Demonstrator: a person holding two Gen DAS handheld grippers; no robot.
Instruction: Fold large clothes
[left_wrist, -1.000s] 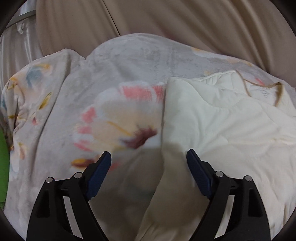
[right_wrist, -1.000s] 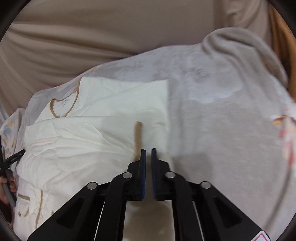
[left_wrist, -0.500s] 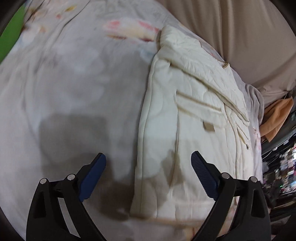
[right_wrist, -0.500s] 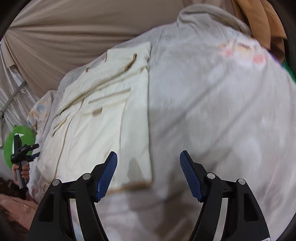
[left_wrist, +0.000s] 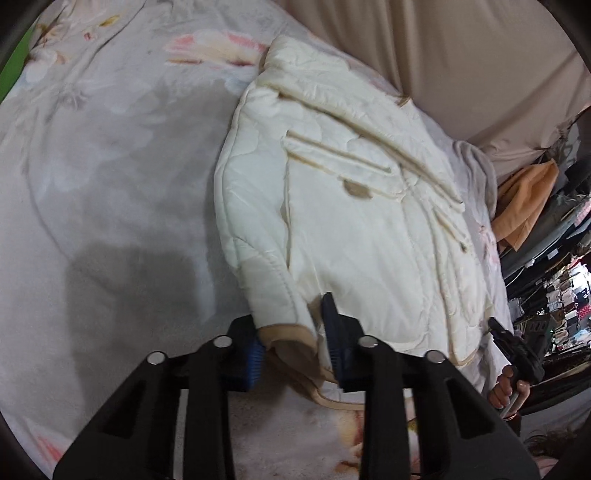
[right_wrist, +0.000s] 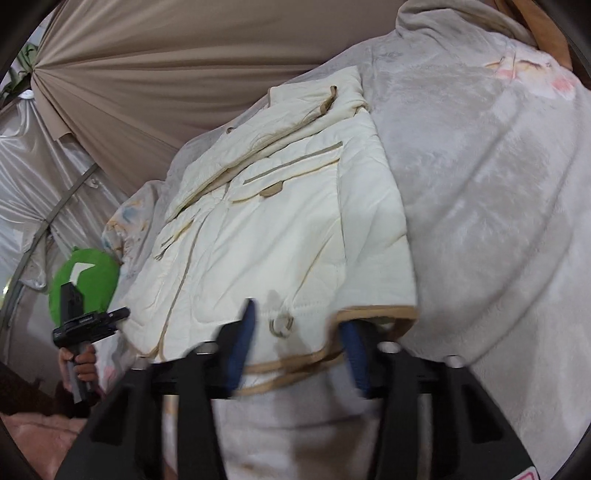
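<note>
Cream quilted jacket (left_wrist: 354, 221): lies on floral blanket (left_wrist: 110, 166), hem at near edge. Left gripper (left_wrist: 291, 347) and right gripper (right_wrist: 299, 347) each part-closed around tan-trimmed hem corners; firm clamp unclear. Risk: thick padding slips out when lifted, fold skews.

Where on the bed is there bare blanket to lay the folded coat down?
Free: the grey floral fleece blanket left of the cream quilted jacket, and the wide stretch right of it in the right wrist view. Crowded: the jacket's tan-trimmed hem, where the left gripper and right gripper straddle it.
</note>
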